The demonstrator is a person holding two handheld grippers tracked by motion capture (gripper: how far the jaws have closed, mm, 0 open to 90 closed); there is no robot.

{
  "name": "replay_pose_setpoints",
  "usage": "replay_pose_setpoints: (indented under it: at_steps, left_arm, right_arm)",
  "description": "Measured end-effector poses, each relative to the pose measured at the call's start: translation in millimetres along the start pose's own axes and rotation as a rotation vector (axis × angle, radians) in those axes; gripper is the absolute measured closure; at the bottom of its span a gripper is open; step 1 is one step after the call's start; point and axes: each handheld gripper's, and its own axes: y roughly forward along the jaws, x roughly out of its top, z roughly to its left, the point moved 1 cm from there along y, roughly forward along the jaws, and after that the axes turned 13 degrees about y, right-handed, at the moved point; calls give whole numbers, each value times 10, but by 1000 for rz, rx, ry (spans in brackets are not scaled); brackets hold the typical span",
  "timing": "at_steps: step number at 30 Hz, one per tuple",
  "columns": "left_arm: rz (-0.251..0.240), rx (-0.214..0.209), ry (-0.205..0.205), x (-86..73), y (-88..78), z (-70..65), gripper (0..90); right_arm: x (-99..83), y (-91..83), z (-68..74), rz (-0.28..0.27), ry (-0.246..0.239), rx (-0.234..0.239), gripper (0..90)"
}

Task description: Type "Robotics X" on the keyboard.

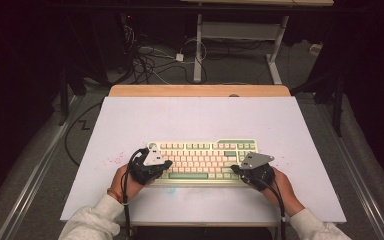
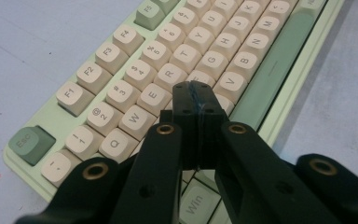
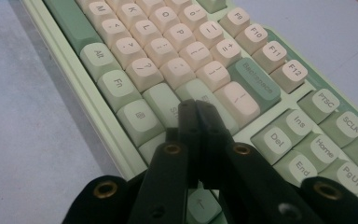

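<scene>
The left hand-held gripper [image 1: 166, 163] and the right hand-held gripper [image 1: 235, 169] both have jaws fully closed, holding nothing, tips poised over the ends of the keyboard [image 1: 202, 161]. The keyboard lies near the front edge of the white-topped desk [image 1: 200, 117]. Beyond the desk's far edge, cables [image 1: 150, 62] sprawl across a dim floor.
</scene>
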Motion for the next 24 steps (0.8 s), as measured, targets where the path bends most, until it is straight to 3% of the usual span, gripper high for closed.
replay_pose_setpoints:
  at_steps: [16, 19, 24]
  left_arm:
    - [24, -1, 14, 8, 54, -33, 876]
    - [66, -18, 31, -1, 98, -49, 877]
    - [57, -5, 34, 9, 89, -54, 877]
  right_arm:
    - [-2, 0, 3, 0, 1, -2, 900]
    - [-3, -1, 4, 0, 1, -3, 900]
    - [-4, -4, 7, 2, 1, -2, 900]
